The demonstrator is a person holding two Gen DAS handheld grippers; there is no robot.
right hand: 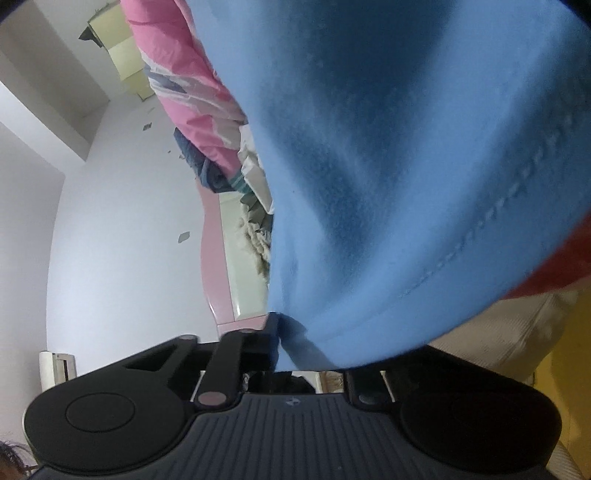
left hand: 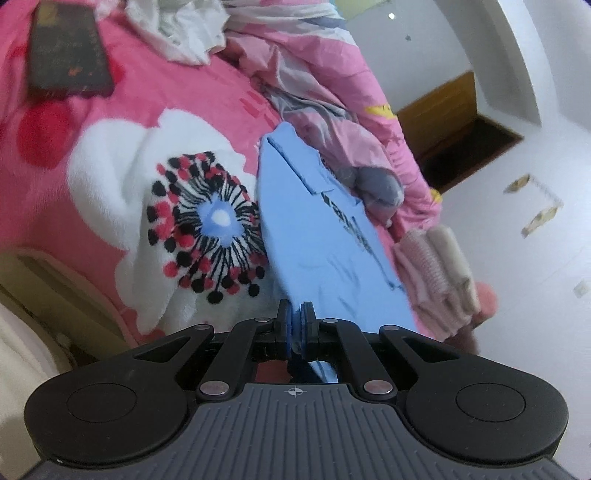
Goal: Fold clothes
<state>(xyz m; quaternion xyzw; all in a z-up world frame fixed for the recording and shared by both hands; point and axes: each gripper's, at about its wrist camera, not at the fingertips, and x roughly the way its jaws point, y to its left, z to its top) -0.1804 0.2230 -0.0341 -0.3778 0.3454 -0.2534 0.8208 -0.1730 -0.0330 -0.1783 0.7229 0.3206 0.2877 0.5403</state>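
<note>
A light blue shirt (left hand: 314, 229) with dark print is stretched edge-on above the bed in the left wrist view. It is folded lengthwise. My left gripper (left hand: 295, 314) is shut on its near edge, with blue cloth pinched between the pads. In the right wrist view the same blue shirt (right hand: 406, 166) fills most of the picture and hangs over my right gripper (right hand: 291, 332). A bunch of hem sits pinched at the jaws. The left finger (right hand: 271, 332) shows; the cloth hides the right one.
A pink fleece blanket (left hand: 110, 166) with a big white flower covers the bed. A dark flat case (left hand: 68, 51) lies at its far left. A pink quilt heap (left hand: 332, 92) and white crumpled cloth (left hand: 184, 29) lie behind. A folded stack of clothes (left hand: 439, 273) sits right of the shirt.
</note>
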